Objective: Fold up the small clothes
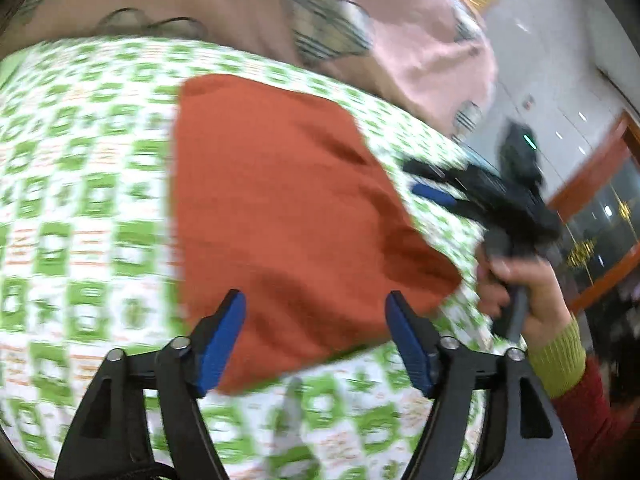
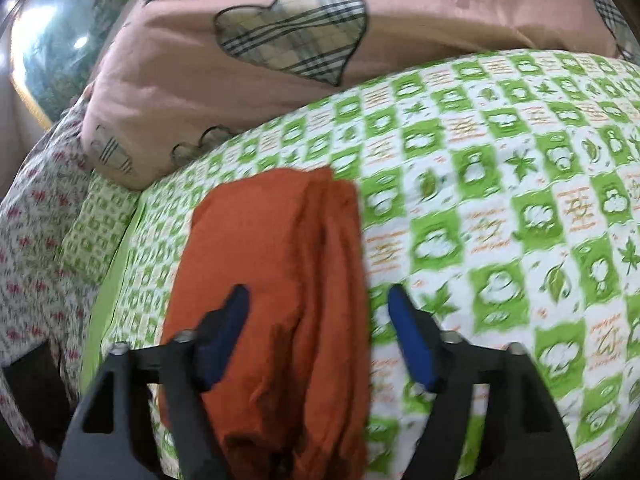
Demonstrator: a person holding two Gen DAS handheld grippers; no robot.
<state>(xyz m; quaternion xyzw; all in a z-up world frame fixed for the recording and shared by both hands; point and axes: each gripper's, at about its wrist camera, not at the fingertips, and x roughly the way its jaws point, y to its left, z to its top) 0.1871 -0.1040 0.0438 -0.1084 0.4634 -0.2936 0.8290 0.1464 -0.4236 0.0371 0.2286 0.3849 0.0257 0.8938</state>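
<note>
1. Left wrist view – left gripper low in frame, jaws wide apart, blue pads clear on both sides, nothing clamped.
2. Orange-red cloth, folded into a flat rectangle, lies on the green-and-white patterned bedsheet. Its near edge sits between the left fingers – pads don't press on it.
3. Same view, right side: right gripper just beside the cloth's right edge, held by a hand w/ a yellow-green cuff and red sleeve. Blurred – contact w/ cloth can't tell from here.
4. Right wrist view: right gripper jaws also spread, no grip. Folded cloth seen edge-on w/ stacked layers showing, runs up between the fingers, nearer the left pad; right pad is over bare sheet.
5. Bkgd: pink quilt w/ plaid heart patch bunched at the far side of the sheet; floral fabric at left edge.
</note>
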